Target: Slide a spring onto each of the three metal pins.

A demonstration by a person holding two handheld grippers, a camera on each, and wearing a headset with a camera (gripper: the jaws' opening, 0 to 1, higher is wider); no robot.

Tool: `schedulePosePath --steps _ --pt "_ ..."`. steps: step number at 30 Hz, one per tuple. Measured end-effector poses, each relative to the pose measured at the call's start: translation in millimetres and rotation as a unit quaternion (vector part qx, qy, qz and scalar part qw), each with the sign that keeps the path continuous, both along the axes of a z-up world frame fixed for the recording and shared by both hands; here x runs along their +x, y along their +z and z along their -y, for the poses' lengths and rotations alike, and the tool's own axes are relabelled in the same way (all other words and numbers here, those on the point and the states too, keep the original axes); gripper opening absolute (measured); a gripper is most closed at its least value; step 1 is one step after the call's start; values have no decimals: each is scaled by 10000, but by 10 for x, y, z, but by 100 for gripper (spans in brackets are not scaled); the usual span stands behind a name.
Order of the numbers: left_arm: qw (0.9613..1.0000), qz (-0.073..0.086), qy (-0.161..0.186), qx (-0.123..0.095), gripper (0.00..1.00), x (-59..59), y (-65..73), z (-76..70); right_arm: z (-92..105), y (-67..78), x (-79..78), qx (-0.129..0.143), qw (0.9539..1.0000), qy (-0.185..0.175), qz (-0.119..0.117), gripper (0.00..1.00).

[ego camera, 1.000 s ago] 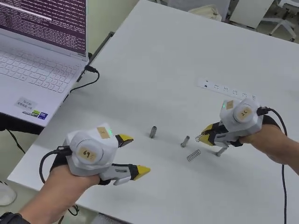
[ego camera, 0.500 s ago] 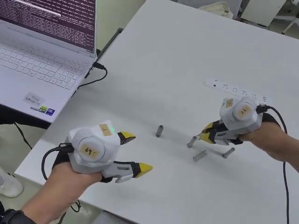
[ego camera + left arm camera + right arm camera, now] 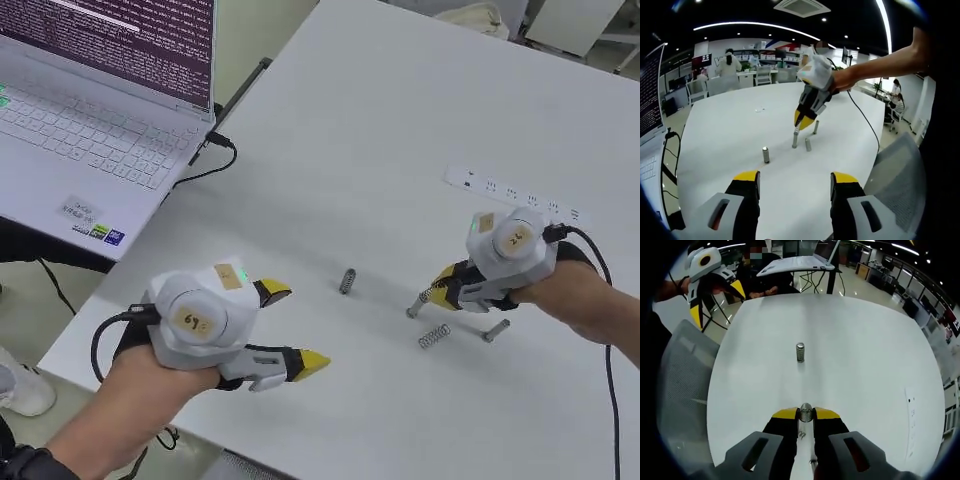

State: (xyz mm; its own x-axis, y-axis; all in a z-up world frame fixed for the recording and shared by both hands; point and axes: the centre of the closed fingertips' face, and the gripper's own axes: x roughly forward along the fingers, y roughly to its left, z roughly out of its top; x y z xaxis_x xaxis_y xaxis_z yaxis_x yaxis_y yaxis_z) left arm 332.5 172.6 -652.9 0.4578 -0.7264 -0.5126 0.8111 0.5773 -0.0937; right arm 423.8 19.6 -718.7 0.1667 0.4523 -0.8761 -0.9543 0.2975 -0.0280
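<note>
The spring (image 3: 806, 412) is pinched between the narrow jaws of the right gripper (image 3: 440, 286), which holds it at the top of the middle pin (image 3: 414, 306) on the white table (image 3: 380, 120). Left of that pin stands another pin (image 3: 347, 281) already wearing a spring. Just right of the middle pin lies a loose spring (image 3: 433, 336), and past it the third pin (image 3: 495, 330). The left gripper (image 3: 293, 327) hovers well left of the middle pin, its jaws wide and empty.
</note>
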Motion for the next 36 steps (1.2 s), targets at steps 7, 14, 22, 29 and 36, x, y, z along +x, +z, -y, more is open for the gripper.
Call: schedulePosePath --steps 7,14,22,29,36 --pt "10000 -10 4 -8 53 -2 7 3 -47 -49 30 -54 10000 81 -14 9" --pt "10000 -11 37 -20 53 12 11 -5 -65 -142 32 -159 9996 205 -58 9" --pt "10000 -16 65 -6 54 15 12 -27 -101 -258 33 -230 9992 293 -141 9" --pt "9999 -17 140 -9 54 42 21 -55 -107 -363 23 -304 9986 382 -225 9" --pt "9999 -33 152 19 53 40 6 -68 -113 -450 17 -355 9981 421 -290 9"
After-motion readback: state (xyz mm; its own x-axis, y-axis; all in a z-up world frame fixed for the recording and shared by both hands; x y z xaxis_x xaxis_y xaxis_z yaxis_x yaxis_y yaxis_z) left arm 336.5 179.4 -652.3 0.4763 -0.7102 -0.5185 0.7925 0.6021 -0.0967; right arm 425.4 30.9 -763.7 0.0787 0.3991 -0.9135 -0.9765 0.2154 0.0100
